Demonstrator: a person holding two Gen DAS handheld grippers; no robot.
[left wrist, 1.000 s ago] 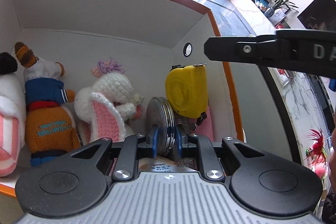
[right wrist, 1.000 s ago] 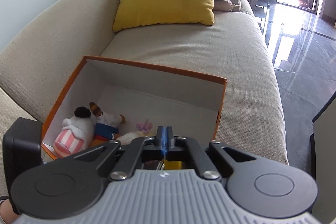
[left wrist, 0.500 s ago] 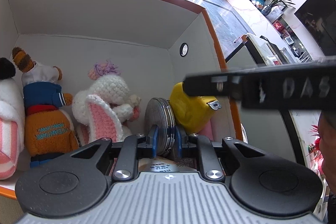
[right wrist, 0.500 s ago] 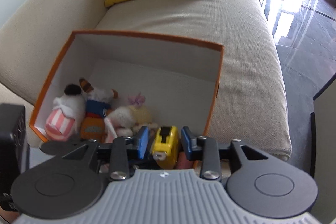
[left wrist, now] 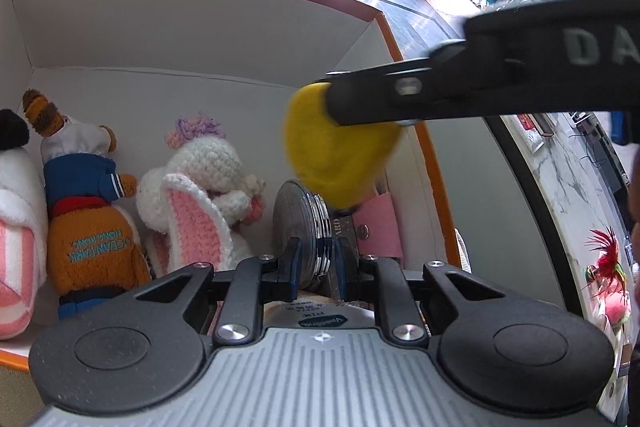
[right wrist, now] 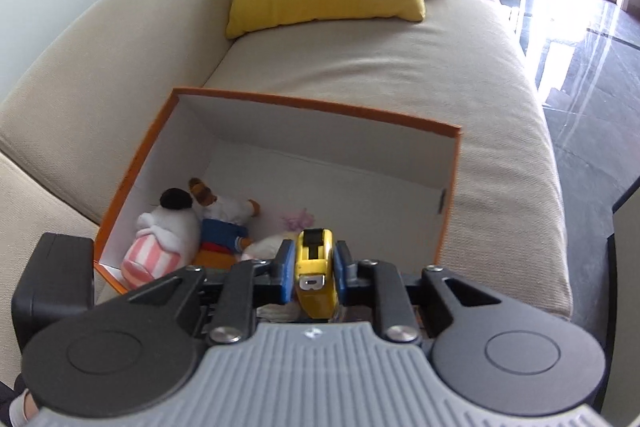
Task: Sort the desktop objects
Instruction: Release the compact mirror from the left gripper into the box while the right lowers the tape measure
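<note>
We have the yellow tape measure (right wrist: 315, 271) between the right gripper's (right wrist: 310, 265) jaws, which have just been closing and now press its sides, above the right end of the orange box (left wrist: 384, 23) on the sofa (right wrist: 360, 75). The left gripper (left wrist: 314, 259) is clamped on a round metal tin (left wrist: 303, 227) beside it, against a pink case (left wrist: 378, 227). Three plush toys (left wrist: 200, 187) already lie along the box's left side. We judge the sorting well advanced: these two items are not yet settled and released.
</note>
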